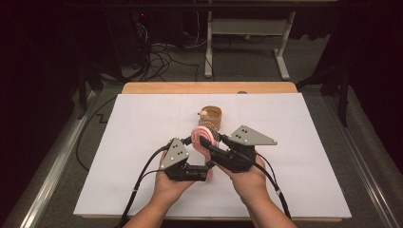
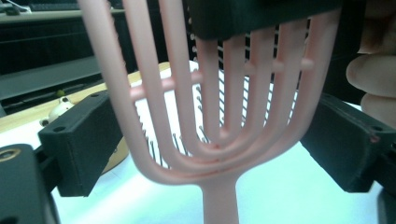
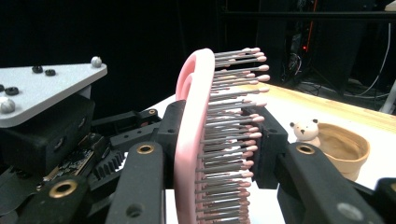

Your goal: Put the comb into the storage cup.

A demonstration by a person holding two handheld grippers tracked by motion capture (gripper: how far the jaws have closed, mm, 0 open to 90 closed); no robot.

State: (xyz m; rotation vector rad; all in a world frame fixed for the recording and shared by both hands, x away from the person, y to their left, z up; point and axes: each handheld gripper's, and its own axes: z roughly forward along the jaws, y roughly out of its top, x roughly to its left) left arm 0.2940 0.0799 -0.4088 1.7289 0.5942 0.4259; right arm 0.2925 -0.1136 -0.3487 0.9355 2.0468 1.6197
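Observation:
A pink hairbrush (image 1: pixel 201 138) with metal bristles is held up over the white table between both grippers. My right gripper (image 1: pixel 212 141) is shut on the brush head (image 3: pixel 192 121), one jaw on its pink back and the other against the bristles. My left gripper (image 1: pixel 196 157) is open. In the left gripper view its jaws stand wide apart on either side of the slatted brush back (image 2: pixel 219 140), and the handle (image 2: pixel 219 200) runs down between them without touching either one.
A small wooden bowl (image 1: pixel 212 117) with a white bear figure (image 3: pixel 306 130) on its rim sits just beyond the brush. The white sheet (image 1: pixel 142 123) covers a wooden tabletop. Cables and a desk frame stand on the floor beyond the far edge.

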